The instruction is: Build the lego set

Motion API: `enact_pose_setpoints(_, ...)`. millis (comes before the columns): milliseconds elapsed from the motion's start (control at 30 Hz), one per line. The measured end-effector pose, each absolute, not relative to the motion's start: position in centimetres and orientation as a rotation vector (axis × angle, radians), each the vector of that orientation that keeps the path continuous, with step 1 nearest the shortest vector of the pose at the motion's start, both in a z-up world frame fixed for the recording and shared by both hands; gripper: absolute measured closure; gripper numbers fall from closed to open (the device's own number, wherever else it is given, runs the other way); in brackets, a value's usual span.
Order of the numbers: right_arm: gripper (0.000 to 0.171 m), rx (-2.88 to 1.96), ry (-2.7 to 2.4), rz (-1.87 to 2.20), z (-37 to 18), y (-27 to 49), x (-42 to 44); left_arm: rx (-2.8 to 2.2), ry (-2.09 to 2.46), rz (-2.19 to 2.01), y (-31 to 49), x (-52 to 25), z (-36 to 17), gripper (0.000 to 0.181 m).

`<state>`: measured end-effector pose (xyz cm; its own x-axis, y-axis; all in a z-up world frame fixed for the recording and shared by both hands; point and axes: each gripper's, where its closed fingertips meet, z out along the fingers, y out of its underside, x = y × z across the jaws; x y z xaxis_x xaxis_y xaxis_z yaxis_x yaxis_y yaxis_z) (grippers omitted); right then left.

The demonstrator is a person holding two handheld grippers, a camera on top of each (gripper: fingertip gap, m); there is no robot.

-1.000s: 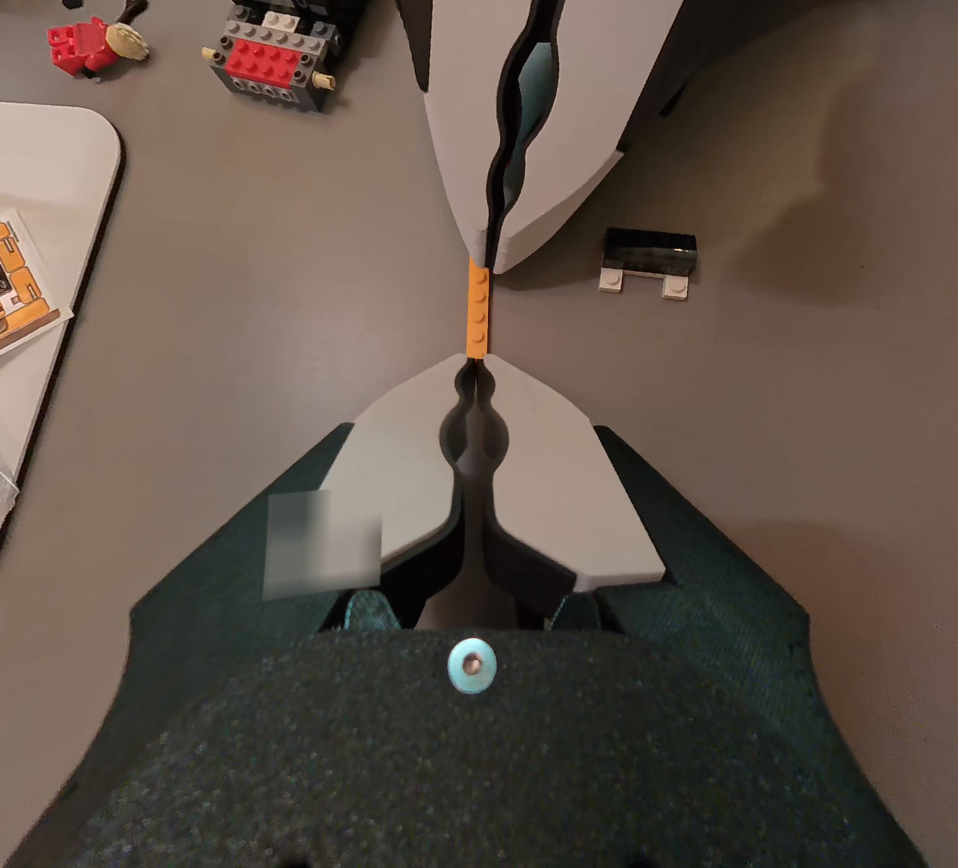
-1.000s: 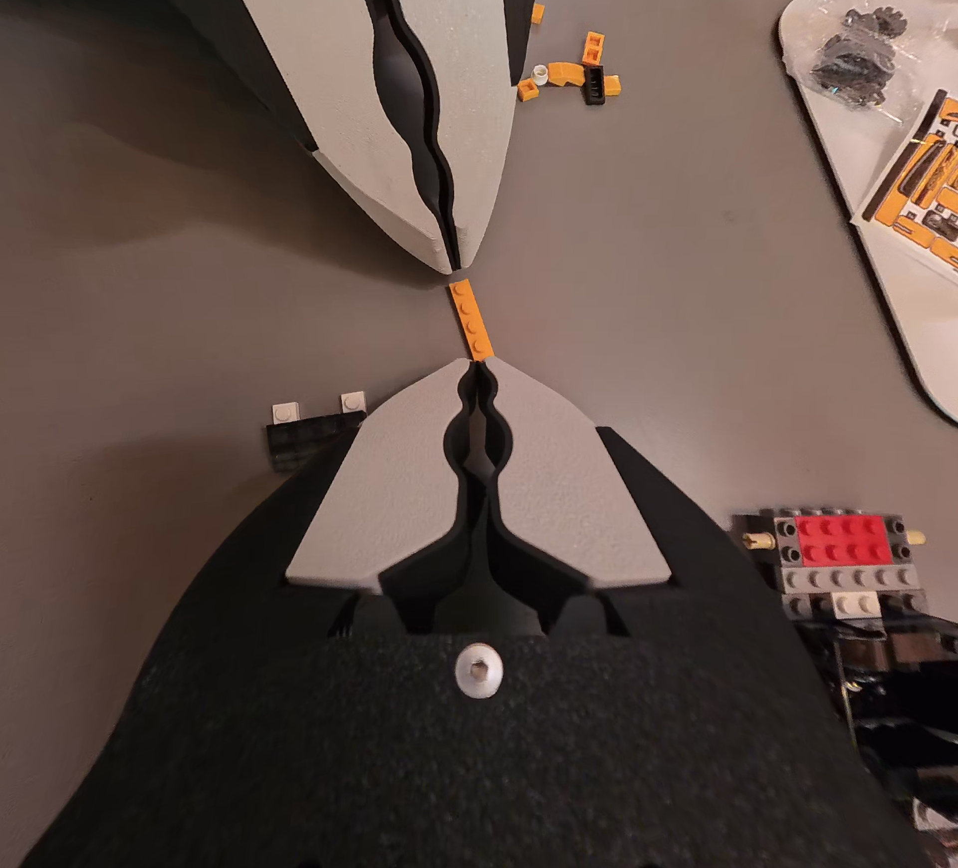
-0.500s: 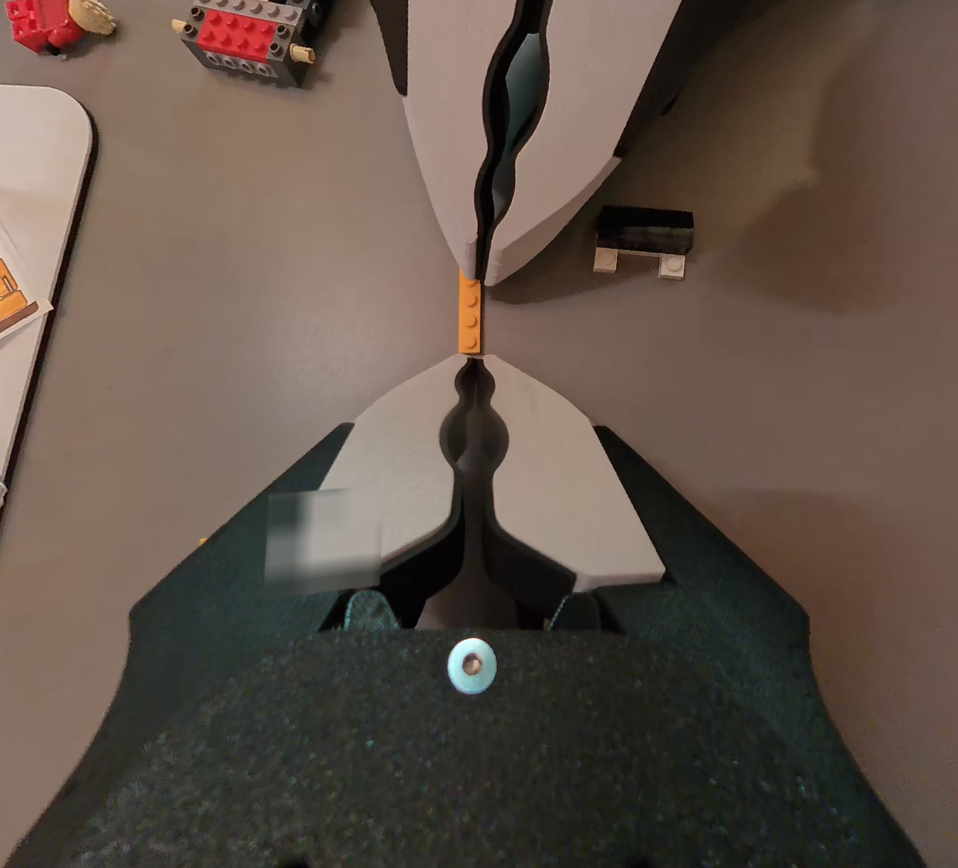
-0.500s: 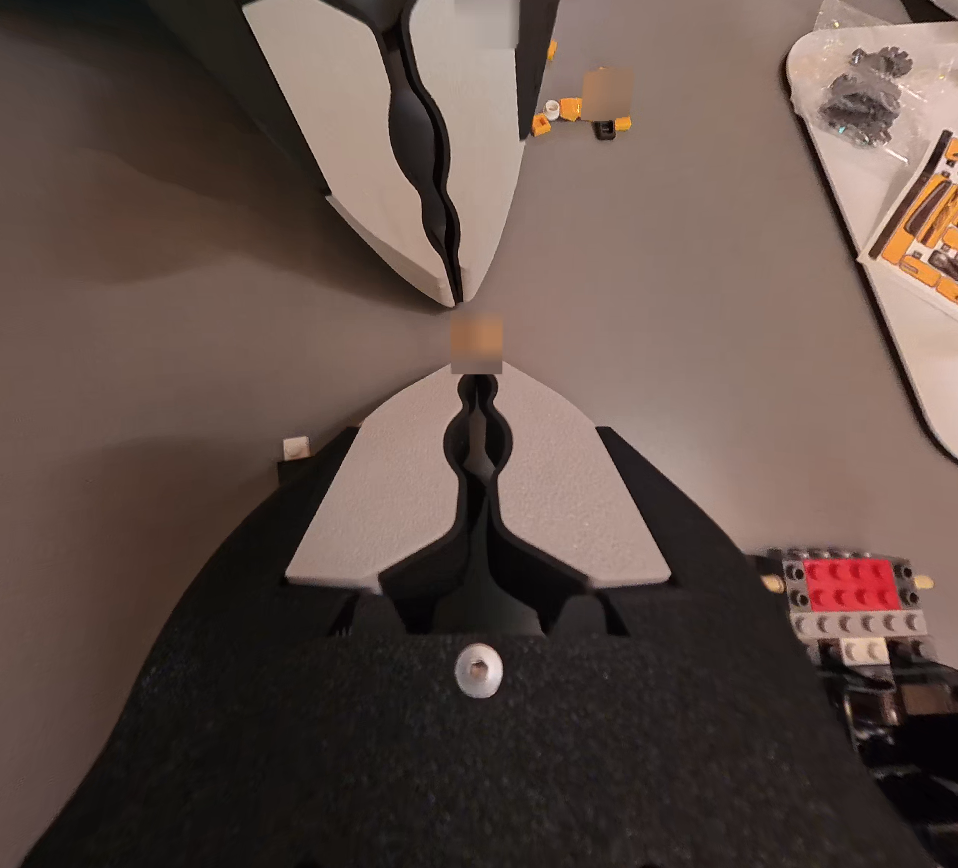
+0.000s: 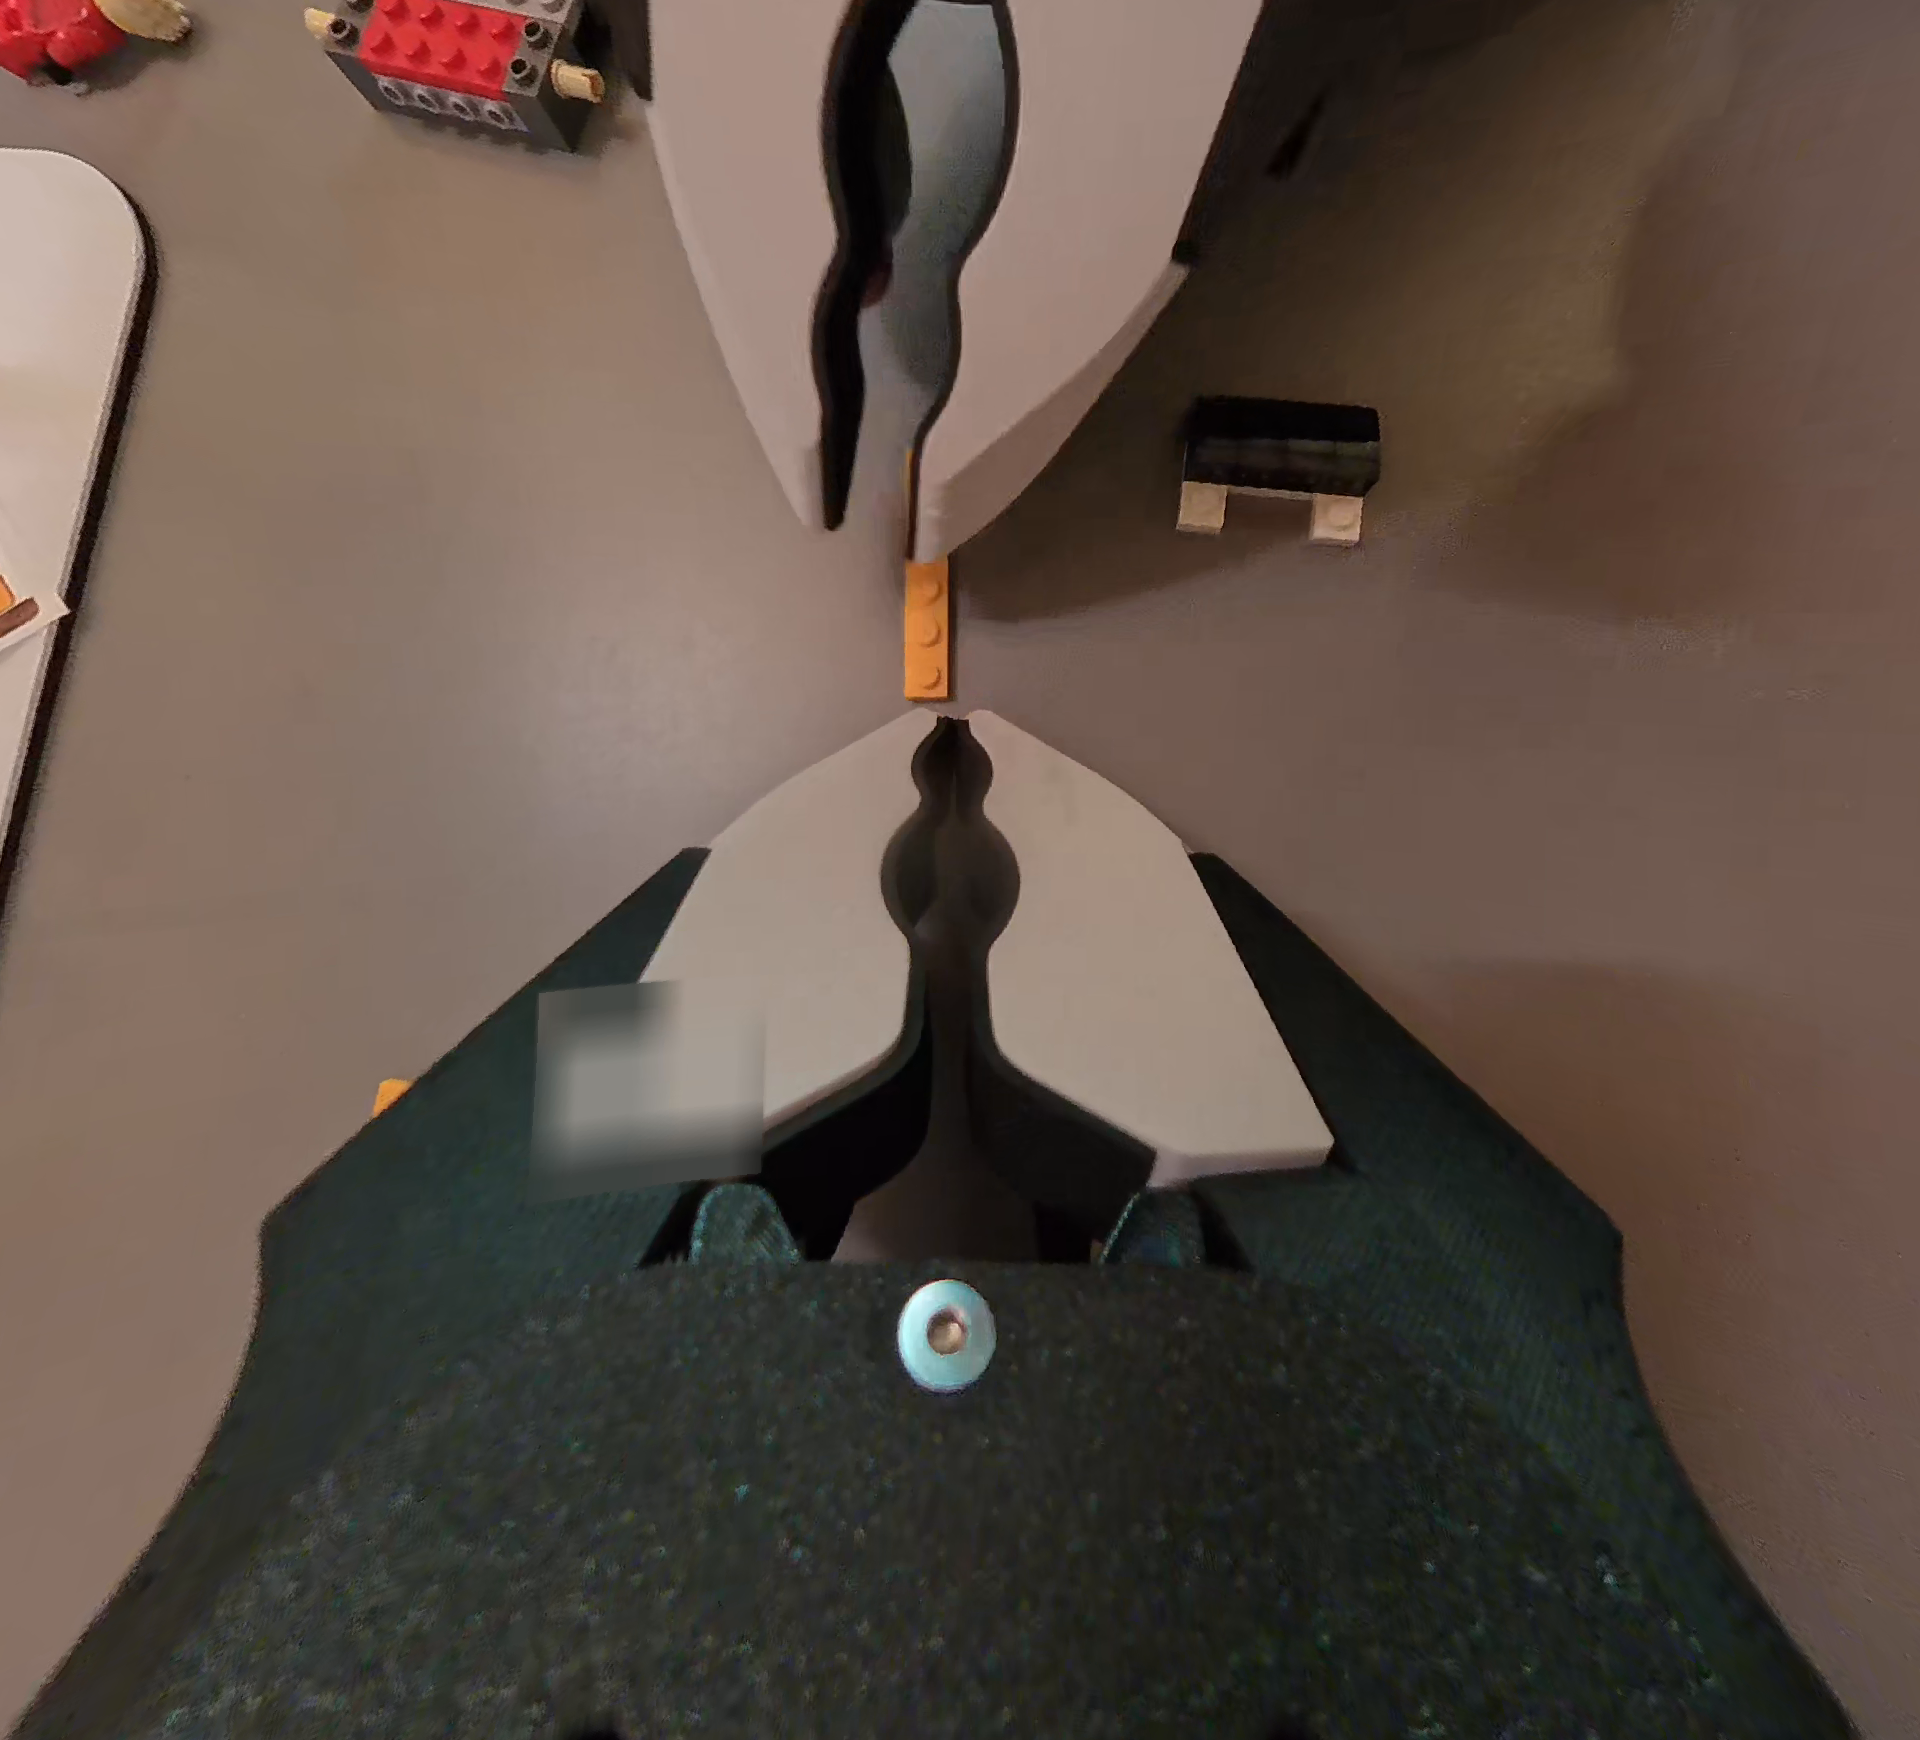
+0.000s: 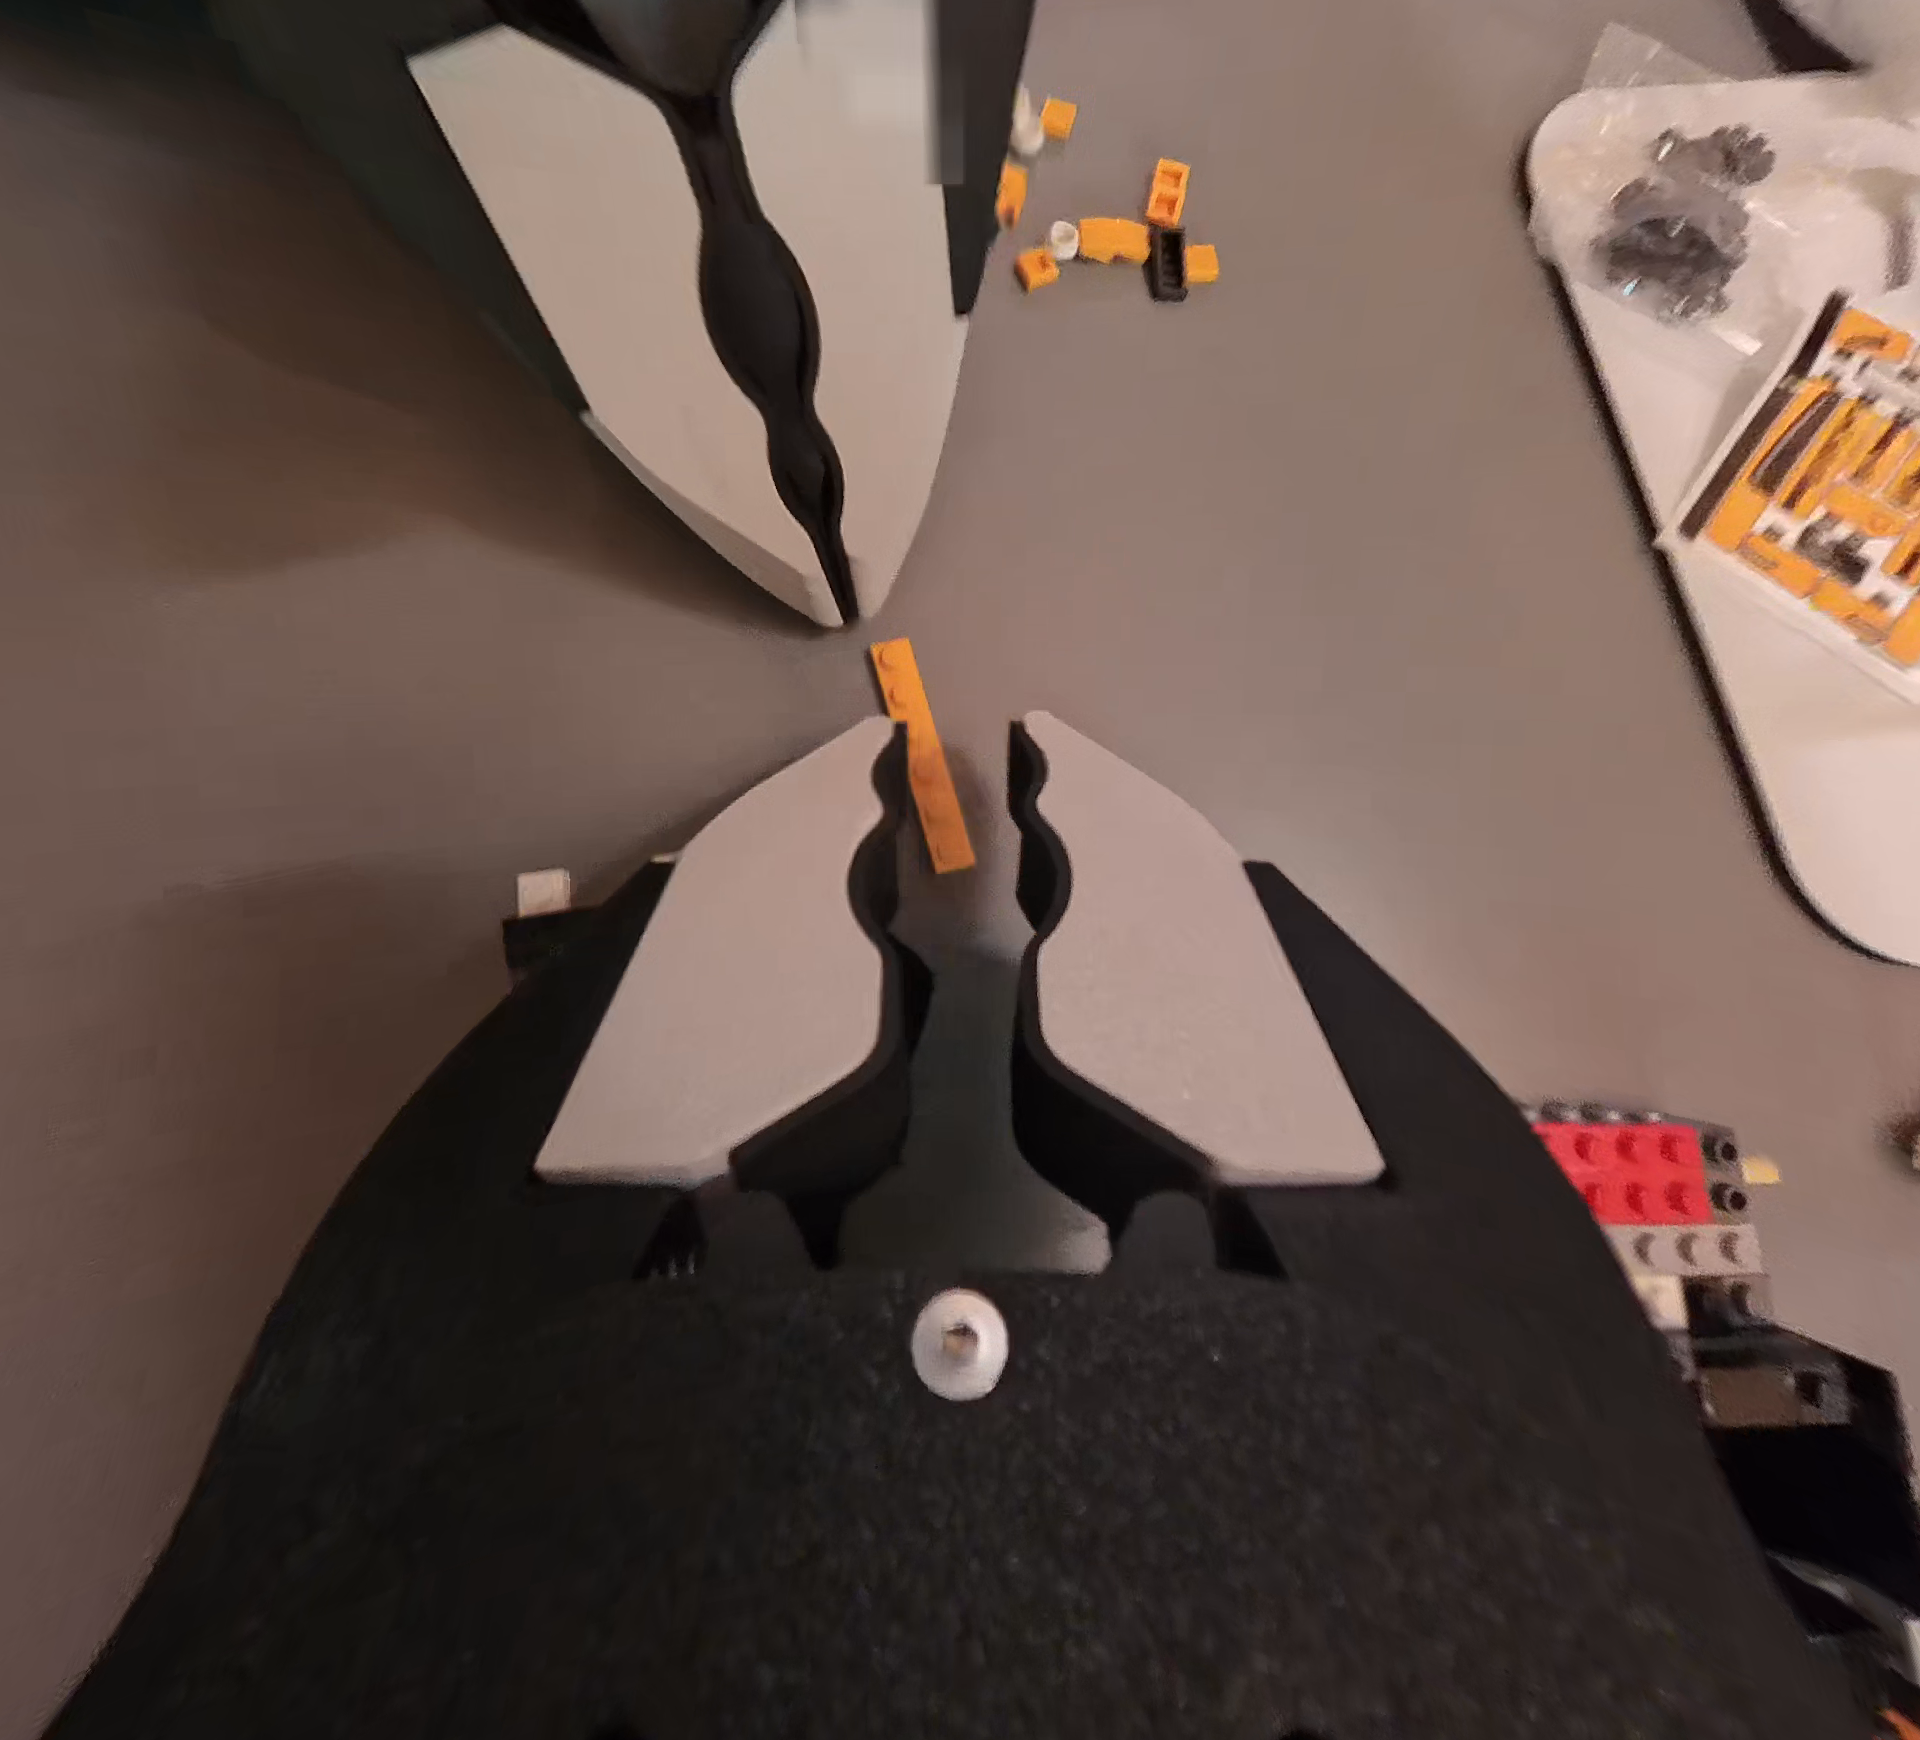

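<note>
A thin orange plate (image 5: 927, 630) lies lengthwise between the two grippers over the grey table. My left gripper (image 5: 945, 716) is shut, and its tips sit just short of the plate's near end with a small gap showing. In the right wrist view the left gripper (image 6: 844, 618) also sits apart from the plate (image 6: 925, 776). My right gripper (image 6: 951, 724) is open. The plate lies between its fingers, against the left finger (image 6: 790, 880). I cannot tell whether the plate rests on the table.
A black piece with two white plates (image 5: 1283, 464) lies to the right. A partial build with a red top (image 5: 457, 43) and a red piece (image 5: 62, 23) sit far left. A white tray (image 6: 1766, 755) holds a sticker sheet (image 6: 1829, 485) and bagged black parts (image 6: 1683, 225). Loose orange pieces (image 6: 1112, 236) lie beyond. Less than 4 cm separates the two grippers' tips.
My right gripper has opened and let go of the orange plate. The left gripper stays shut, and a small gap now shows between its tips and the plate.
</note>
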<state>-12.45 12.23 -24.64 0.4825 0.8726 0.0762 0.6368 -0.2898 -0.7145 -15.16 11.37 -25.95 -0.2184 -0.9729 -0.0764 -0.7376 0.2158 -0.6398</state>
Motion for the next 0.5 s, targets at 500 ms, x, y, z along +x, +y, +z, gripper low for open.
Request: enact_pose_setpoints(500,0.164,-2.13,-1.285,0.364,-25.6,10.9,-11.6,-1.511,2.087,-0.721,9.2,-14.6,-25.5,0.171)
